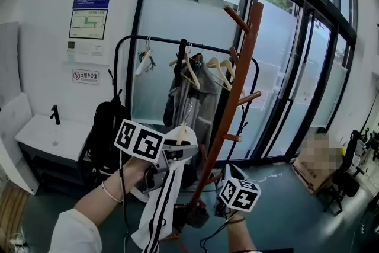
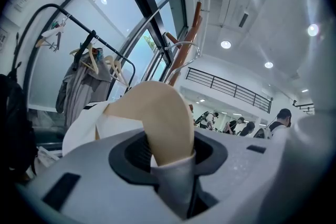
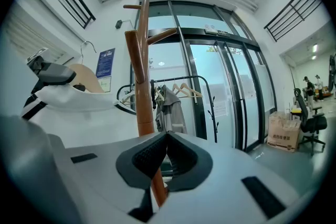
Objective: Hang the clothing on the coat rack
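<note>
A reddish-brown wooden coat rack [image 1: 237,86] with angled pegs stands in front of me. My left gripper [image 1: 183,154] is shut on a tan wooden hanger [image 2: 163,118] that carries a white garment with black stripes [image 1: 163,198]; the garment hangs down to the left of the rack's pole. In the left gripper view the rack's top [image 2: 186,44] rises beyond the hanger. My right gripper [image 1: 232,178] is lower, close to the pole's right side. Its jaws [image 3: 167,136] meet at the tips with nothing seen between them, and the pole [image 3: 137,71] stands just beyond.
Behind the rack is a black clothes rail [image 1: 177,44] with several wooden hangers and a grey coat [image 1: 192,103]. A black backpack [image 1: 106,133] hangs at its left, beside a white sink counter [image 1: 47,133]. Glass doors [image 1: 284,68] fill the back; an office chair [image 1: 349,178] is at right.
</note>
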{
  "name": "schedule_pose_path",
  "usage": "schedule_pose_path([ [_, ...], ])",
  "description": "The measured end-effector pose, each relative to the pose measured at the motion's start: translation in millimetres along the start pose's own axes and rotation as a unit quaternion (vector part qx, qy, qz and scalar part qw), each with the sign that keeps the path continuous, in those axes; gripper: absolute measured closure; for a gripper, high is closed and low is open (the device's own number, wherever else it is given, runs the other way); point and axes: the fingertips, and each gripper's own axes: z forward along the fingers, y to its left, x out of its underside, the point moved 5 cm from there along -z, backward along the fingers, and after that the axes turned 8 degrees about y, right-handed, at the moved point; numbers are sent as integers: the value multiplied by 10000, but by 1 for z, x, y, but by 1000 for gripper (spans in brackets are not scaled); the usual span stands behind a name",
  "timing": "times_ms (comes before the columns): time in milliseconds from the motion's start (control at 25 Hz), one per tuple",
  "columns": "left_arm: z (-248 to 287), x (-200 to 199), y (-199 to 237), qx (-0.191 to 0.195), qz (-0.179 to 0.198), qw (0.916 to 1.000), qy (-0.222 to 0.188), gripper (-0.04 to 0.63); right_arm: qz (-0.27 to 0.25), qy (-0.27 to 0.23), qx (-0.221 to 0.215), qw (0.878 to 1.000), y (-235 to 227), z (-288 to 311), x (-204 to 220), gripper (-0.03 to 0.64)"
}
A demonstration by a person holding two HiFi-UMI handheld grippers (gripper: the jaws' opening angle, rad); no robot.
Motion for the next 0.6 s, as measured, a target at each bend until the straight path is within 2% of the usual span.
schedule_pose_path([
  [600, 6, -45, -16, 90, 175, 9998, -64, 444, -112, -202, 41, 9997, -12, 0, -33, 594],
])
